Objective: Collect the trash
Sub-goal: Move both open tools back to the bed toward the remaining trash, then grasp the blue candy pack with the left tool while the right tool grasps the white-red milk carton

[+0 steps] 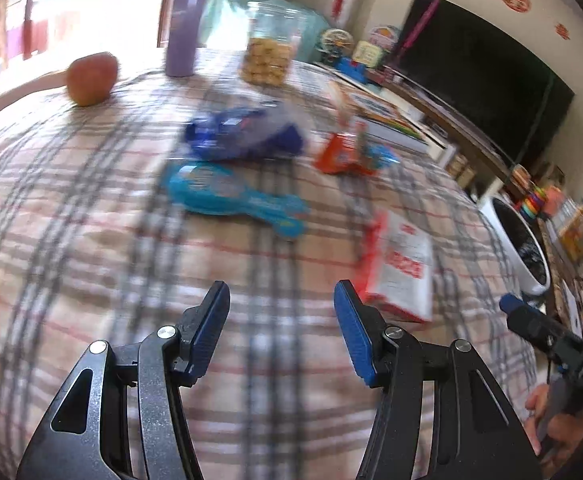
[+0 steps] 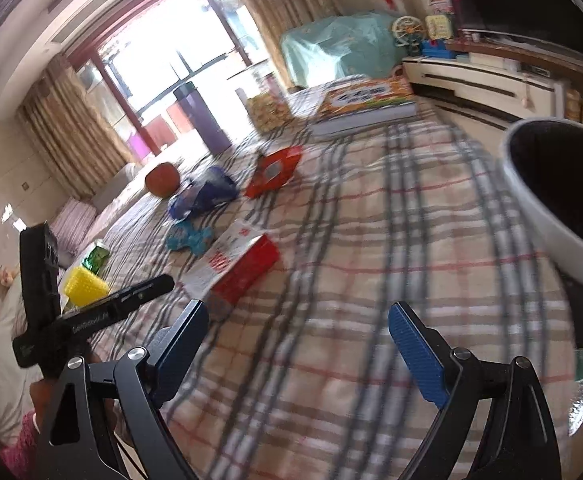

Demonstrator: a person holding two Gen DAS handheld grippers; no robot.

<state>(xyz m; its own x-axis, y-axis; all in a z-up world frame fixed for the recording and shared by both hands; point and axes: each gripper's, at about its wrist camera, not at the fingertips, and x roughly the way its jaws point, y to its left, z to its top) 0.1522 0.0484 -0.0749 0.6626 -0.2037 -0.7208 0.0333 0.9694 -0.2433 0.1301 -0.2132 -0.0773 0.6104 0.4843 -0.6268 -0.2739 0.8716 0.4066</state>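
Note:
Trash lies on a plaid tablecloth [image 1: 91, 220]: a red and white box [image 1: 401, 268] [image 2: 235, 268], a teal wrapper [image 1: 231, 194] [image 2: 189, 238], a dark blue bag [image 1: 247, 132] [image 2: 205, 192] and an orange-red carton [image 1: 341, 154] [image 2: 275, 170]. A white bin with a black liner [image 1: 517, 248] [image 2: 551, 216] stands at the table's right edge. My left gripper [image 1: 281, 320] is open and empty, hovering short of the red and white box. My right gripper [image 2: 297, 340] is open and empty above bare cloth, left of the bin. The frames are blurred.
An apple [image 1: 91, 78] [image 2: 162, 179], a purple bottle [image 1: 183, 28] [image 2: 205, 118], a jar of biscuits [image 1: 269, 46] and a book [image 2: 365, 106] stand farther back. A yellow object [image 2: 85, 286] and a green packet [image 2: 97, 256] lie at the left. A TV [image 1: 483, 72] is at the right.

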